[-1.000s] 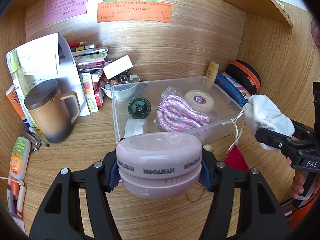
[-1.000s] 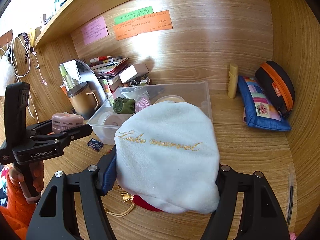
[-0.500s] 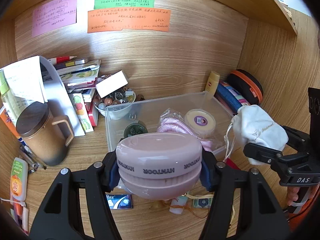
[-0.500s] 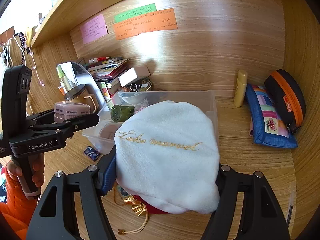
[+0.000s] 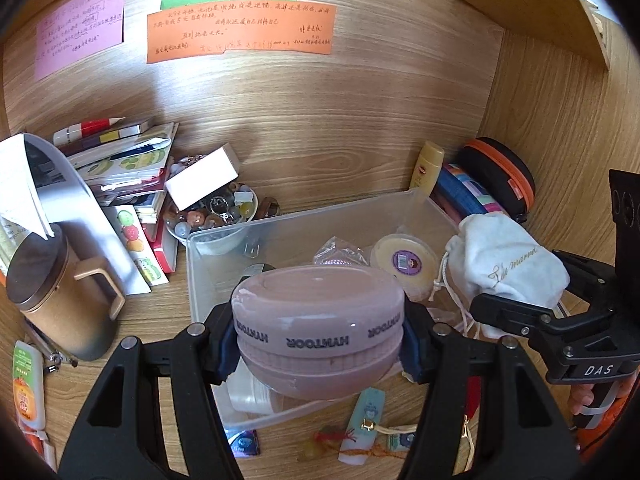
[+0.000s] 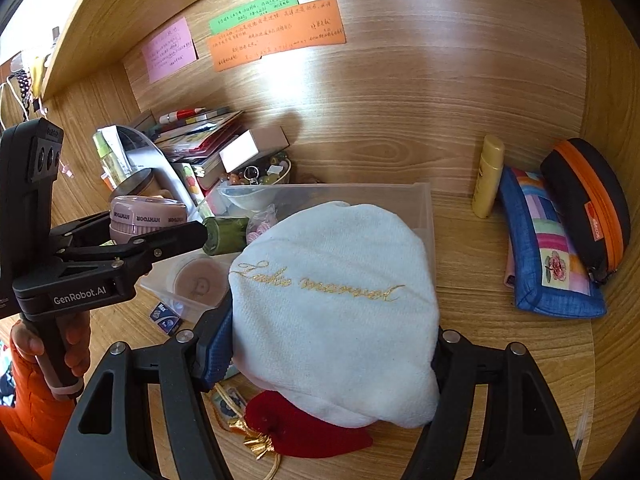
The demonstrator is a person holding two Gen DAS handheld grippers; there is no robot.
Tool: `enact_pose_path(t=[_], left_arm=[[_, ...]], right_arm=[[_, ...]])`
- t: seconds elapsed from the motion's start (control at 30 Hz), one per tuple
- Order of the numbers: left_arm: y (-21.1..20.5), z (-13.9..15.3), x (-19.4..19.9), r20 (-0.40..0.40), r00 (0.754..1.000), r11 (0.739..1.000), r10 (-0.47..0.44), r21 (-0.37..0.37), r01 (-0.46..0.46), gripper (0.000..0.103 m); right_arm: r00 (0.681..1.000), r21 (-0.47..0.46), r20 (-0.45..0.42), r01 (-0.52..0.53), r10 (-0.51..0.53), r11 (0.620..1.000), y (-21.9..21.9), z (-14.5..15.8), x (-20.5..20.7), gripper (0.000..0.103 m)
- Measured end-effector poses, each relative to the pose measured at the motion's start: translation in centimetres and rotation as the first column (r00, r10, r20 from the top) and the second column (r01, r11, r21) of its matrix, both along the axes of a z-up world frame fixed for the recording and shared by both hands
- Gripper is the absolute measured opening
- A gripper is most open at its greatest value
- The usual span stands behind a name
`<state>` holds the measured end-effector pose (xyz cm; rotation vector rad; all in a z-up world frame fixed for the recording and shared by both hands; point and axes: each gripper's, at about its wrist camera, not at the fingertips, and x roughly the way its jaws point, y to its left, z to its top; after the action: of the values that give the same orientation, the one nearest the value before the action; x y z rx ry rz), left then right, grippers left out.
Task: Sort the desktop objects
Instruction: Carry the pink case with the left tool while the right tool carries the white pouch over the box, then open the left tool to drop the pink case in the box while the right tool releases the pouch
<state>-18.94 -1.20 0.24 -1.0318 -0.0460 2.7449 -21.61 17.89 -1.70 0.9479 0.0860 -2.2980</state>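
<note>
My left gripper (image 5: 318,338) is shut on a round pink case (image 5: 318,320) and holds it above the near edge of a clear plastic bin (image 5: 304,224). The same pink case (image 6: 146,218) shows at the left of the right wrist view. My right gripper (image 6: 332,354) is shut on a white drawstring pouch (image 6: 336,312) with gold lettering, raised beside the bin's right end (image 6: 424,208). In the left wrist view that pouch (image 5: 508,268) hangs at the right. The bin holds a tape roll (image 5: 404,260), a green jar (image 6: 224,234) and a bagged pink rope (image 6: 262,220).
A red pouch (image 6: 308,428) and small charms (image 5: 368,428) lie on the desk in front of the bin. A brown mug (image 5: 56,296), books (image 5: 120,160) and a bowl of beads (image 5: 212,212) crowd the left. A yellow bottle (image 6: 488,176), blue pouch (image 6: 548,252) and black-orange case (image 6: 588,204) sit right.
Both grippers have drawn back toward the near side of the desk with their loads; the bin and back wall look farther, and the charms in front of the bin have come into view.
</note>
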Motion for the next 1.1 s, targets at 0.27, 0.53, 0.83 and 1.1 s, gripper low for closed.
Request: enact_pose_path(t=[0.27, 0.53, 0.83, 1.1], left_arm=[[0.2, -1.0, -2.1, 0.033, 0.999, 1.0, -0.001, 0.002, 0.001, 0.062], [0.5, -1.9, -3.3, 0.044, 0.999, 1.0, 0.01, -0.013, -0.009, 0.062], [1.4, -2.2, -4.2, 0.059, 0.998, 1.0, -0.007, -0.016, 0.008, 0.062], [2.0, -3.2, -5.0, 0.089, 0.996, 1.0, -0.021, -0.017, 0.022, 0.063]], right_arm=[[1.0, 0.025, 0.027, 0.005, -0.005, 1.0, -0.3, -0.8, -1.9, 0.067], [0.999, 0.046, 0.036, -0.003, 0.001, 0.999, -0.9, -1.3, -3.0, 0.067], [1.0, 0.073, 0.027, -0.002, 0.0, 0.997, -1.7, -1.6, -4.2, 0.067], [1.0, 0.074, 0.03, 0.002, -0.005, 0.997, -1.9, -1.8, -4.8, 0.069]])
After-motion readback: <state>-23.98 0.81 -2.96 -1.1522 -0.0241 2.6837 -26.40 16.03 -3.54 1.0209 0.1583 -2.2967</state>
